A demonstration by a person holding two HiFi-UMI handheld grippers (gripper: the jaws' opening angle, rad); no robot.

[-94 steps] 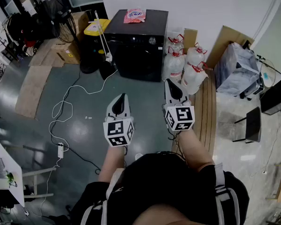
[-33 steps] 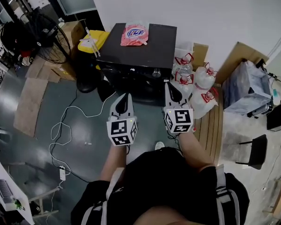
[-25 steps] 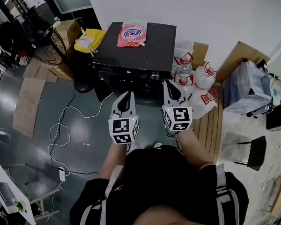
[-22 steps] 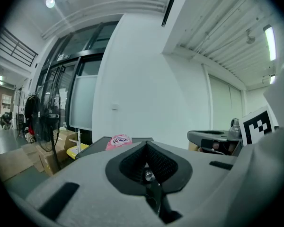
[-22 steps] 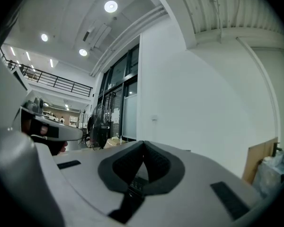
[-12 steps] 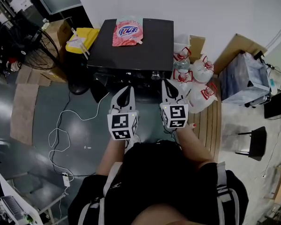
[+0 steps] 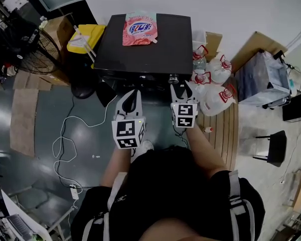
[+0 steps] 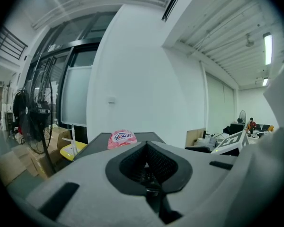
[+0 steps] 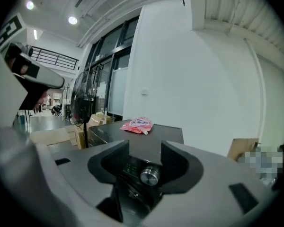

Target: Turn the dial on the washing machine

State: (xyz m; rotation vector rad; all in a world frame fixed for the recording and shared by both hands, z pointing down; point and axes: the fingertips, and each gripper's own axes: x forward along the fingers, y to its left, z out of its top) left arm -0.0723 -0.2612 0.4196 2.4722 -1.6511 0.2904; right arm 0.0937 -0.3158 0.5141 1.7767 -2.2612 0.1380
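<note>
R gripper (image 9: 145, 162): jaws opening, dial (image 9: 150, 176) between, no contact. Dial at front edge of washing machine (image 7: 145, 49), nr right corner. L gripper (image 8: 146, 150): jaws pressed together, empty.

1. The dial (image 9: 150, 176) sits on the washer (image 7: 140, 54) front, just ahead of the right gripper (image 9: 145, 161), framed between its opening jaws and touching neither.
2. A pouch (image 9: 138, 125) lies on the washer top, beyond those jaws and slightly left.
3. The pouch also lies ahead of the left gripper (image 8: 146, 148), slightly left of its jaws.
4. A fan (image 8: 35, 122) stands far left of the left jaws.
5. Jugs (image 7: 210, 87) stand right of the right jaws, beside the washer.
</note>
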